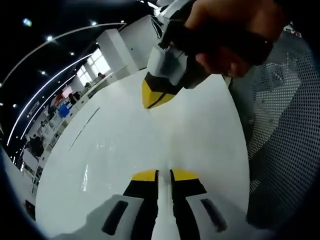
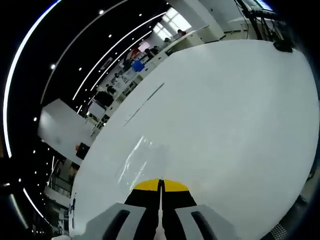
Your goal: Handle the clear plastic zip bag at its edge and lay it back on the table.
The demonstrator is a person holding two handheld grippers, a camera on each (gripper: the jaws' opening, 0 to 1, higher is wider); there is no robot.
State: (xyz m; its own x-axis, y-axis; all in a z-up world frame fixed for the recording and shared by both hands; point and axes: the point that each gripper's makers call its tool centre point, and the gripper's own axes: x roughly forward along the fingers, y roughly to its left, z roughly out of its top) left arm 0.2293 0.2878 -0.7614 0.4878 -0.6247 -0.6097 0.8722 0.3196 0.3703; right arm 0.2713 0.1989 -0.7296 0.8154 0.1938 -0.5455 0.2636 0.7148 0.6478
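A wide white table (image 2: 235, 115) spreads ahead of both claws. In the right gripper view the clear plastic bag (image 2: 142, 162) lies flat on it, just ahead of the right claw (image 2: 161, 184) and a little to its left; its near edge meets the yellow tips, whose jaws are pressed together, apparently pinching that edge. In the left gripper view the left claw (image 1: 164, 175) has its jaws narrowly apart, holding nothing visible. Above it hangs the right claw, gripped by a hand (image 1: 235, 30), tip pointing down at the table.
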